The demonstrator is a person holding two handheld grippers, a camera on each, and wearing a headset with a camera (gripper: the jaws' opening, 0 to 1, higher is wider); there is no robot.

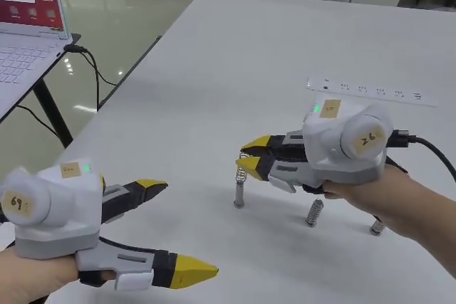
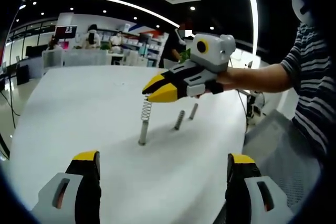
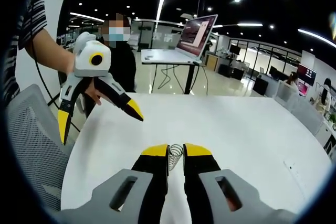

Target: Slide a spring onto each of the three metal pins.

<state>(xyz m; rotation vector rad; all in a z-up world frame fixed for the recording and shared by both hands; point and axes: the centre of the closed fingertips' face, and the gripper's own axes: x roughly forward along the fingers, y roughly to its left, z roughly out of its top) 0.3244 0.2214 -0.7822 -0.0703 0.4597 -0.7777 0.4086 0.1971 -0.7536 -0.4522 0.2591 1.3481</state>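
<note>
Three pins stand on the white worktop (image 1: 235, 69) in the head view. The right claw (image 1: 251, 154) is pinched shut on a spring (image 1: 246, 166), which hangs straight above the nearest pin (image 1: 239, 194). The middle pin (image 1: 314, 211) and the far pin (image 1: 377, 227) look already sleeved with coils, though they are too small to be sure. The left claw (image 1: 178, 227) is spread wide and holds nothing, well apart from the pins.

In the left gripper view the left claw (image 2: 164, 157) frames the scene with its jaws wide apart. Beyond them the right claw (image 2: 157, 90) carries the spring (image 2: 146, 108) by its upper turns. The spring's lower end meets the top of the nearest pin (image 2: 143, 132); whether it has begun to slip over cannot be told.

In the right gripper view the right claw (image 3: 176, 150) grips the spring (image 3: 176, 157) across its coils, between the yellow tips. The left claw (image 3: 100, 119) shows beyond, jaws parted.

Judging by its look, the spring is a thin wire coil: very light, soft along its length and likely to squash or flick away under a hard pinch. A gentle grip on the top few turns from the side seems best, leaving the open bottom end free. The pin looks stiff and steady enough to guide it.
</note>
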